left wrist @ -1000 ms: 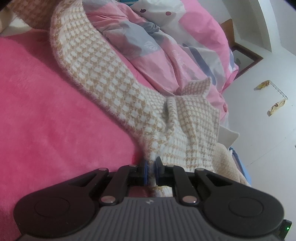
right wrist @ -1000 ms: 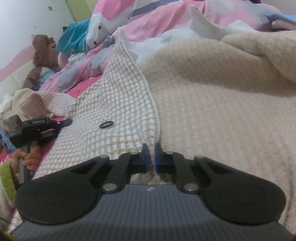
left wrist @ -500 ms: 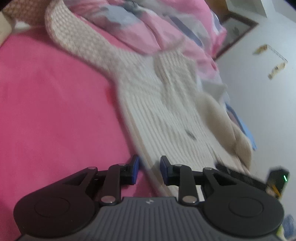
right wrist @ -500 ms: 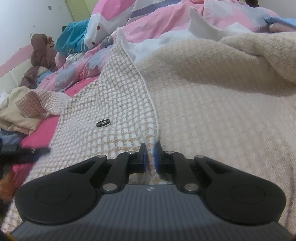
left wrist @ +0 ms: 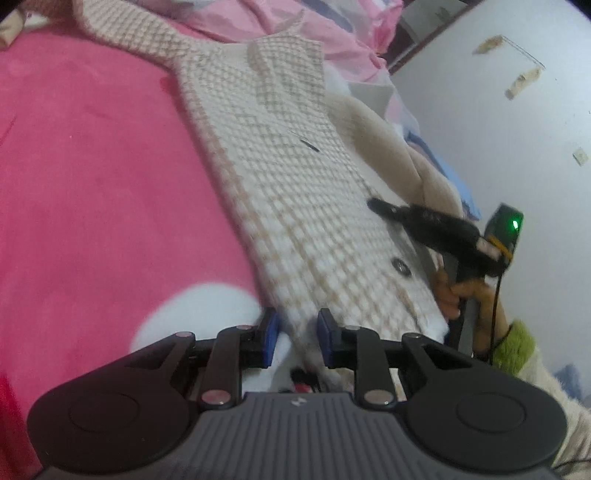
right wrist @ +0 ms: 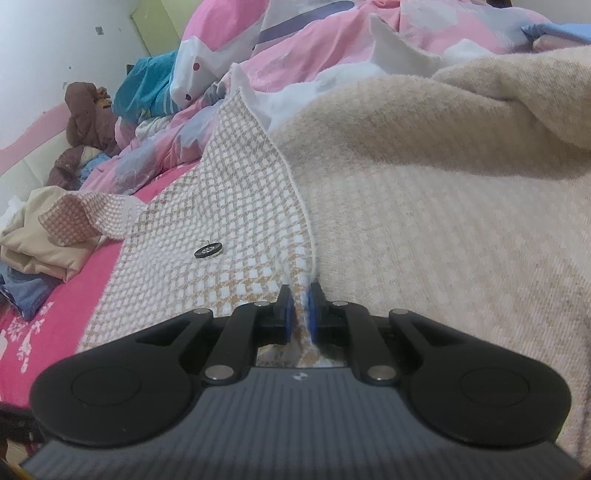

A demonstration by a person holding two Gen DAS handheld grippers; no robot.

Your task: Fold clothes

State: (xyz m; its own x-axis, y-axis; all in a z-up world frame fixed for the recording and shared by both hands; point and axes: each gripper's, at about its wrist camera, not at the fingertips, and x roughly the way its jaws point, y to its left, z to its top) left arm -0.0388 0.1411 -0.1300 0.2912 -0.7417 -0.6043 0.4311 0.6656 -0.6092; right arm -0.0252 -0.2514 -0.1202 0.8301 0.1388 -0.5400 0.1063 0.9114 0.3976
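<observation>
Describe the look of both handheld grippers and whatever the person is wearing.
Both the left gripper and the right gripper have matte black scissor-link fingers with silver rivets, blue pads at the tips, two round black side lobes and a ribbed grey body bearing a small logo. Seen from the left wrist, the right unit carries a green light and a thin black cable. The person wears a fuzzy lime-green cuff.

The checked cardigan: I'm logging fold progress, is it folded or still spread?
Spread. The checked cardigan lies flat along the pink blanket, one sleeve stretched out; the right tool pinches its front edge.

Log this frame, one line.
task: fold clothes | right gripper: shut on checked cardigan | left gripper: closing around cardigan hem, not yet pinched
</observation>
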